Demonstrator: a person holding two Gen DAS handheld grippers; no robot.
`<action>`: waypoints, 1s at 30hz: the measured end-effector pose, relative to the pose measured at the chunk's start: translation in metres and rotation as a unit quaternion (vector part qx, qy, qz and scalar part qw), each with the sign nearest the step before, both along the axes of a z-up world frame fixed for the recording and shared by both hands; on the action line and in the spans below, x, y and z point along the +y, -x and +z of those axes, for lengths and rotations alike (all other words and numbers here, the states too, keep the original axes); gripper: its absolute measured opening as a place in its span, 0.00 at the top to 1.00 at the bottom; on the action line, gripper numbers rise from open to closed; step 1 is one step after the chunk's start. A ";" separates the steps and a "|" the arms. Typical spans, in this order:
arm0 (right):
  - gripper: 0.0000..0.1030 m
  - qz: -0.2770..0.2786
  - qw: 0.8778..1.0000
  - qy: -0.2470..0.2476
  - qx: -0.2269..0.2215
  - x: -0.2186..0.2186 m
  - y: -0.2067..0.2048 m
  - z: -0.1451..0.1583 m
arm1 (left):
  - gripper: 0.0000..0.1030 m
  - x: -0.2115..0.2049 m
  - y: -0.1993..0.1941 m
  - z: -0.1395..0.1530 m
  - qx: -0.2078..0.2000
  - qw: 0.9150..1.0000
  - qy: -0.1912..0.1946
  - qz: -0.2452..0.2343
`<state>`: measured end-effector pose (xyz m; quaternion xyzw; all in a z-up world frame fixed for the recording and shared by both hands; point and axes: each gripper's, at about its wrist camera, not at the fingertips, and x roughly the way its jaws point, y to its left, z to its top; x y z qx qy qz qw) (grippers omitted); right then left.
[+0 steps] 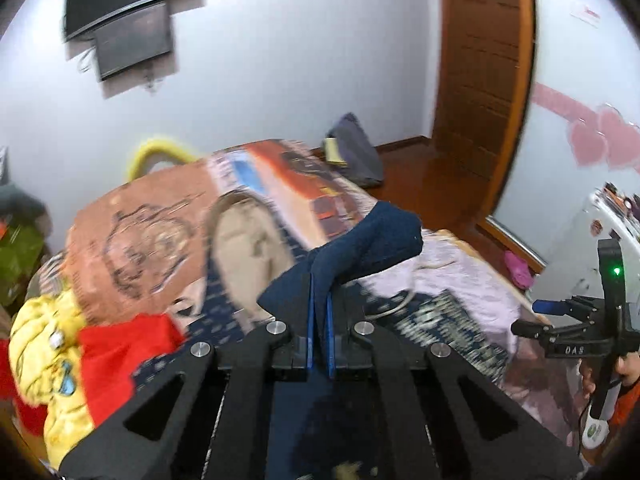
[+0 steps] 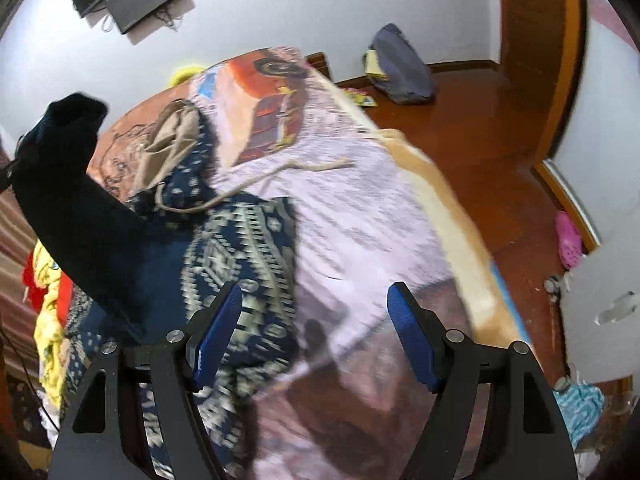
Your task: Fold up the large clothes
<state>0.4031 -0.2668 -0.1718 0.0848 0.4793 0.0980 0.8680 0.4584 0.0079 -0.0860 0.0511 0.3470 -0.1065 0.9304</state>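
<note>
A large navy blue garment with a white geometric pattern lies on the bed. My left gripper is shut on its plain navy sleeve and holds it lifted above the bed; the raised sleeve also shows in the right wrist view. My right gripper is open and empty above the patterned part of the garment, near the bed's right edge. It also shows at the right of the left wrist view. A beige drawstring trails from the garment's hood.
The bed has a printed blanket with a red truck picture. A yellow and red clothes pile lies at the bed's left. A grey bag and pink slipper are on the wooden floor. A white cabinet stands at right.
</note>
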 end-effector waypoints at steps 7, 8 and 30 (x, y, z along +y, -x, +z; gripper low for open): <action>0.30 0.036 0.998 0.016 0.058 0.044 -0.023 -0.040 | 0.96 0.061 0.019 -0.024 0.041 0.998 0.002 0.052; 0.30 0.039 0.997 0.021 0.064 0.048 -0.023 -0.045 | 0.97 0.071 0.022 -0.028 0.045 0.997 0.005 0.059; 0.27 0.046 0.996 0.053 0.056 0.059 -0.016 -0.049 | 0.42 0.168 0.000 -0.177 0.260 0.922 0.250 0.139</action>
